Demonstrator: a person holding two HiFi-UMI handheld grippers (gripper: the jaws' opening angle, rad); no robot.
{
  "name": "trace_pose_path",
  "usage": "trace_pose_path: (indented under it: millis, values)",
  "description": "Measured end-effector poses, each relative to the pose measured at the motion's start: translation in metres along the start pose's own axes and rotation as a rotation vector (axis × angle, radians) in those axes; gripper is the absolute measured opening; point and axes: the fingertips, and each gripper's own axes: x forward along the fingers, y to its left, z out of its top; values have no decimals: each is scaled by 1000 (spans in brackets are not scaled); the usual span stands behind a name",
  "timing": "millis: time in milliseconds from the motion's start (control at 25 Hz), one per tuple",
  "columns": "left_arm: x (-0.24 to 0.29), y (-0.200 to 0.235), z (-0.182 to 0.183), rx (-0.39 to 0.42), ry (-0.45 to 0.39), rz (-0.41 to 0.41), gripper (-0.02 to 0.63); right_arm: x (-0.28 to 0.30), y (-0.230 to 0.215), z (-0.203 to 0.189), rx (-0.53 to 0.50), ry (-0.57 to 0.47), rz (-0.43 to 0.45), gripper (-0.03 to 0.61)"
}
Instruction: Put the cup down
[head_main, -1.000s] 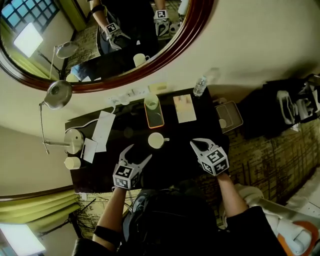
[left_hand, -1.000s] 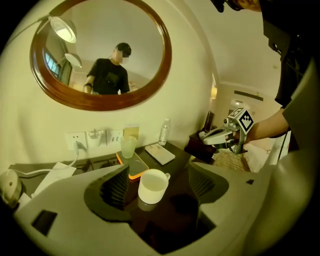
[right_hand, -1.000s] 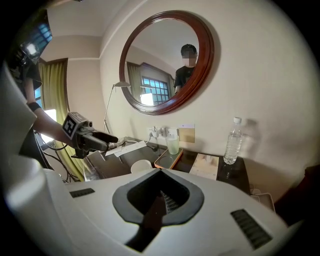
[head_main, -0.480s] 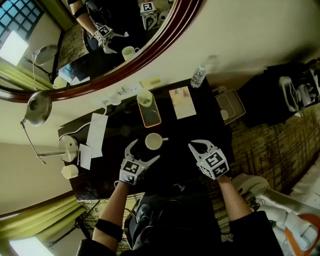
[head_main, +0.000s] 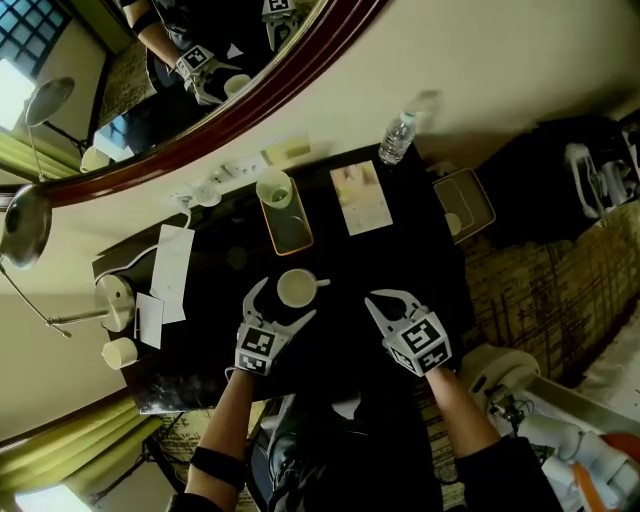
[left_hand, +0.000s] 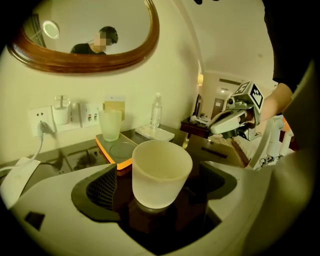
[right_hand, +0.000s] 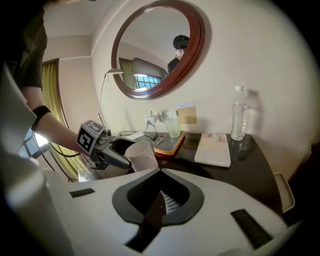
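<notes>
A white cup (head_main: 297, 288) stands upright on the dark table (head_main: 350, 270). My left gripper (head_main: 283, 302) is open, its jaws having just been opening, and the cup (left_hand: 161, 172) sits between them. There is a gap at each pad. In the right gripper view the cup (right_hand: 141, 156) shows at the tip of the left gripper (right_hand: 107, 150). My right gripper (head_main: 385, 297) is to the cup's right over the table's near part. It is shut with nothing in it, the jaws meeting in its own view (right_hand: 159, 200).
Behind the cup lies an orange tray (head_main: 288, 232) with a glass tumbler (head_main: 273, 190). A white pad (head_main: 362, 198) and a water bottle (head_main: 397, 138) stand back right. Papers (head_main: 172, 262), a lamp base (head_main: 112, 297) and a small cup (head_main: 118, 352) fill the left. A round mirror (head_main: 250, 90) hangs above.
The left gripper has closed in on the cup, so its jaws now flank it, and they stand wider. Both grippers have sunk a little toward the table.
</notes>
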Motion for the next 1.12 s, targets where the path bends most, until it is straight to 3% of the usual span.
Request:
trace_pose_path:
  millis: [360, 600, 920, 1120]
  values:
    - [20, 4, -1, 39, -66, -8, 512, 18, -3, -28, -5, 11, 5, 5]
    - [27, -4, 1, 106, -77, -38, 426, 18, 2, -29, 10, 6, 11, 5]
    - [27, -3, 14, 109, -98, -13, 419, 19, 3, -37, 4, 10, 11, 5]
    - [27, 12, 45, 88, -135, 25, 419, 24, 7, -25, -20, -5, 37, 5]
